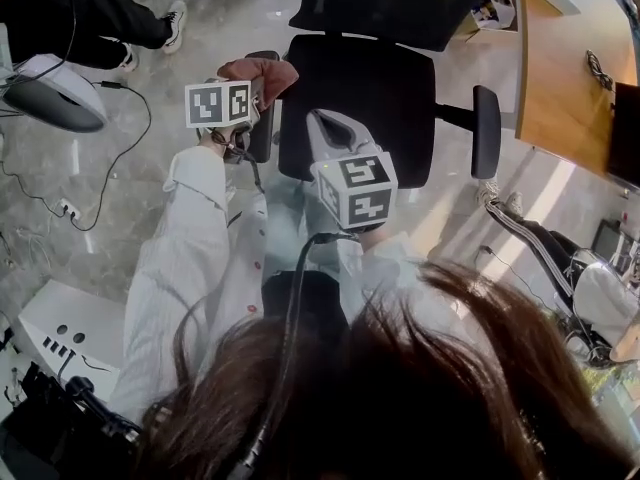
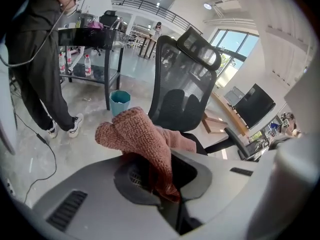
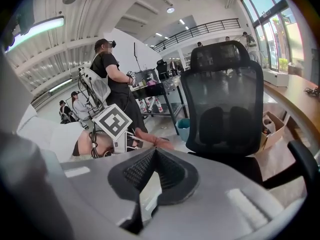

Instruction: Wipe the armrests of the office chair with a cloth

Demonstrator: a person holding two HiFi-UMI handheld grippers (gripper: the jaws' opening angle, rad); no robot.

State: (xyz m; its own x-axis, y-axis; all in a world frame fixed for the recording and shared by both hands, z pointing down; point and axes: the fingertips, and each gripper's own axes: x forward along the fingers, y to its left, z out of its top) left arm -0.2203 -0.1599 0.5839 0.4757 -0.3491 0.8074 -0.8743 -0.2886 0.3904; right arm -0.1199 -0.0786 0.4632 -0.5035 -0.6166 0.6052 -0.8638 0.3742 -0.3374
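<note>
Head view, nearest first: the person's dark hair [image 1: 400,388] fills the lower edge, with white sleeves [image 1: 190,258] reaching forward. Right gripper [image 1: 322,120], marker cube uppermost, hovers over the near part of the seat; in the right gripper view its jaws are pressed tip to tip with nothing between them. Left gripper [image 1: 250,90], just beside it toward the view's left, has its jaws clamped on a pink knitted cloth [image 1: 262,73]; in the left gripper view the cloth rises out of the jaws and flops over in a bunched fold. Cloth location: directly over the far end of the black armrest [image 1: 266,133] on the head view's left; contact with the pad cannot be told. Office chair [image 1: 355,98]: black seat, mesh back and headrest, front toward the person; second armrest [image 1: 486,131] on the view's right, well apart from both grippers. Beyond the chair: teal bin [image 2: 120,103] on the grey floor [image 1: 200,28], black-framed cart [image 2: 95,39] with bottles on its lower shelf, standing person in dark clothes [image 2: 35,69]. To the right: wooden desk [image 1: 560,78], dark monitor [image 2: 255,104], open cardboard box [image 3: 272,124]. Far background: railed mezzanine [image 3: 200,30], tall windows [image 2: 232,49].
</note>
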